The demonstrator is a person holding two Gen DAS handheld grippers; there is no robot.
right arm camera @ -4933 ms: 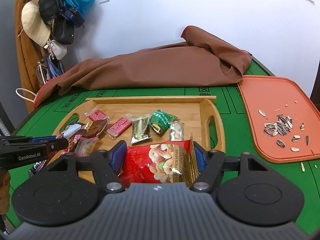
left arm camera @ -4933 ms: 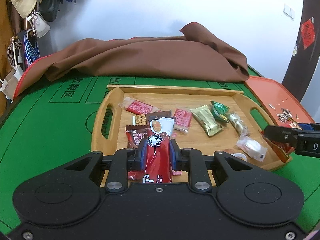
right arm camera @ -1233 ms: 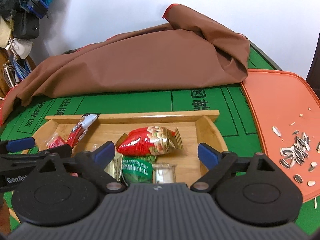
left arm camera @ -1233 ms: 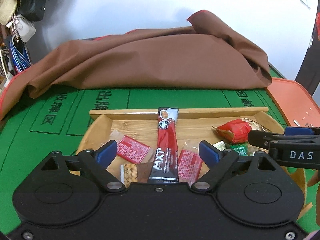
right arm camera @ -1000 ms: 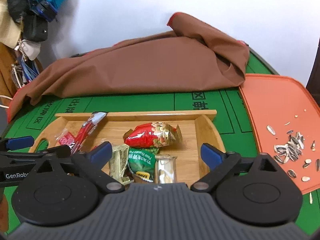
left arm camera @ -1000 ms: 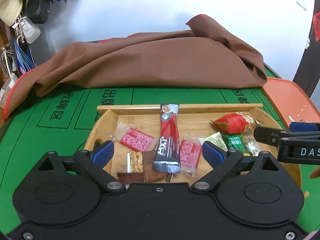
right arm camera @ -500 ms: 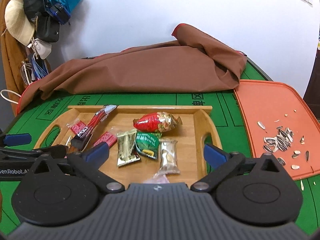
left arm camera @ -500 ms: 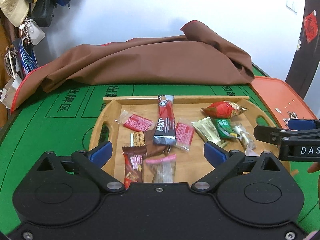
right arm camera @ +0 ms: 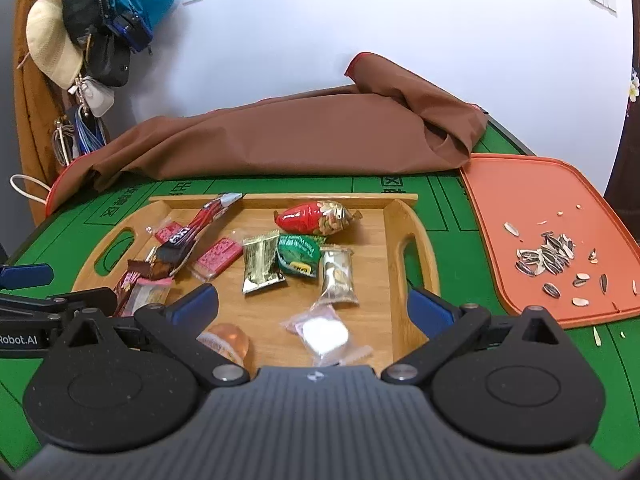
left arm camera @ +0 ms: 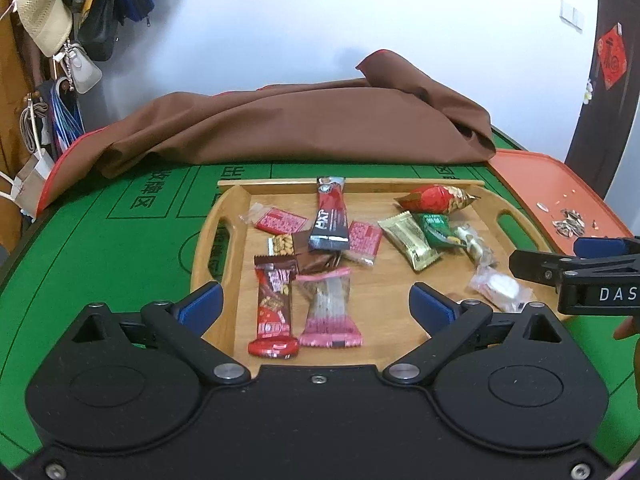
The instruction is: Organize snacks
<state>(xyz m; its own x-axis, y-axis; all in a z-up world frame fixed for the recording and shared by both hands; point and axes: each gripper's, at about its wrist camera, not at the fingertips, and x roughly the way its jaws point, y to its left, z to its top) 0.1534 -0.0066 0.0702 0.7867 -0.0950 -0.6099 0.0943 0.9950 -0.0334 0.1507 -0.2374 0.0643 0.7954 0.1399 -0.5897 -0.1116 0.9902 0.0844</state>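
Note:
A wooden tray (left arm camera: 224,216) (right arm camera: 416,216) on the green table holds several wrapped snacks. A long red and black bar (left arm camera: 330,216) (right arm camera: 192,232) leans on its far wall. A red nut bag (left arm camera: 434,199) (right arm camera: 314,216) lies at the far right. My left gripper (left arm camera: 316,306) is open and empty above the tray's near edge. My right gripper (right arm camera: 312,304) is open and empty above the tray's near right, over a clear packet with a white sweet (right arm camera: 324,334). Each gripper shows at the edge of the other's view.
A brown cloth (left arm camera: 296,128) (right arm camera: 288,136) lies heaped along the table's far side. An orange tray (right arm camera: 548,232) (left arm camera: 552,188) with sunflower seeds (right arm camera: 548,258) sits right of the wooden tray. Bags and hats (right arm camera: 84,28) hang at the far left.
Both grippers let go of the red bar and the nut bag in the tray. Since then both have drawn back toward me and up, still open.

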